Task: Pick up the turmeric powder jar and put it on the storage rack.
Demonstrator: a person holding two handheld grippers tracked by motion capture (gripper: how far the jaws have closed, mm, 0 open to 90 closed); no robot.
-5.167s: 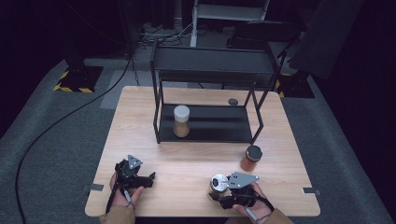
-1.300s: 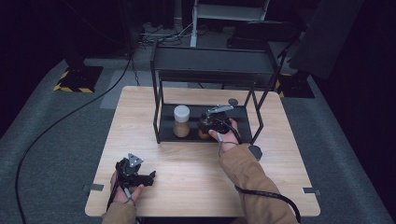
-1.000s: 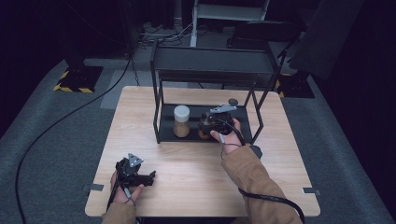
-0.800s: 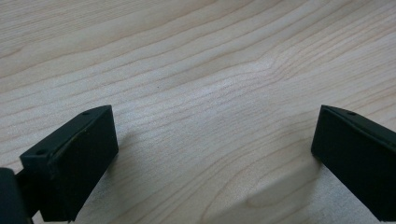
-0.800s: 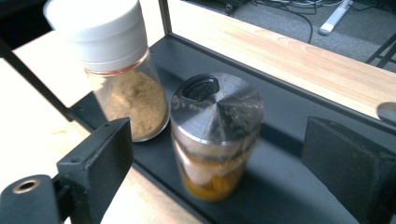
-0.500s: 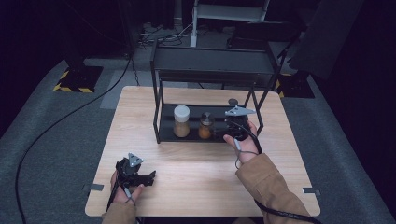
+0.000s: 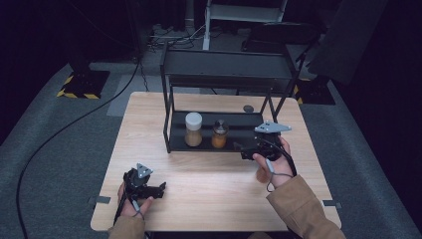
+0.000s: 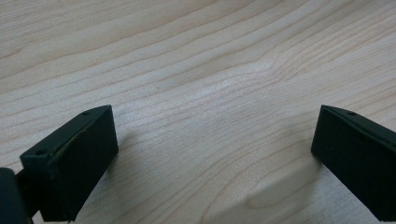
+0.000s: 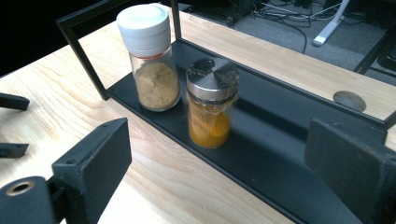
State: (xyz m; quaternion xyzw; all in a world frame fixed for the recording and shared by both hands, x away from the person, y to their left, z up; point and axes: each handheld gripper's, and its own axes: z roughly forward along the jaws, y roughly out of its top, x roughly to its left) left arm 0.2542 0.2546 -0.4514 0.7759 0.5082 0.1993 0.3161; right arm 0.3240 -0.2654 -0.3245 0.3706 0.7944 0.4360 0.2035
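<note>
A black two-tier rack point(image 7: 226, 64) stands on the wooden table point(image 7: 149, 124). On its lower shelf point(image 9: 280, 154) stand a white-lidded jar point(image 7: 193, 129) point(image 9: 152, 60) of tan powder and, beside it, a metal-lidded jar point(image 7: 219, 134) point(image 9: 211, 109) of orange spice. My right gripper point(image 7: 244, 149) point(image 9: 219, 163) hovers just right of the metal-lidded jar, apart from it. Its jaws have just been opening and stand open with nothing between them. My left gripper point(image 7: 160, 189) point(image 8: 215, 154) rests open over bare wood near the table's front left.
A round grommet point(image 7: 248, 108) point(image 9: 349, 100) sits in the tabletop behind the rack. A brownish thing point(image 7: 260, 174), perhaps another jar, peeks out under the right hand. The left gripper's jaw tips point(image 9: 11, 101) show far off in the right gripper view.
The right gripper carried the metal-lidded jar from the table's front to the lower shelf, let go, and has drawn back to the right. The left gripper has not moved.
</note>
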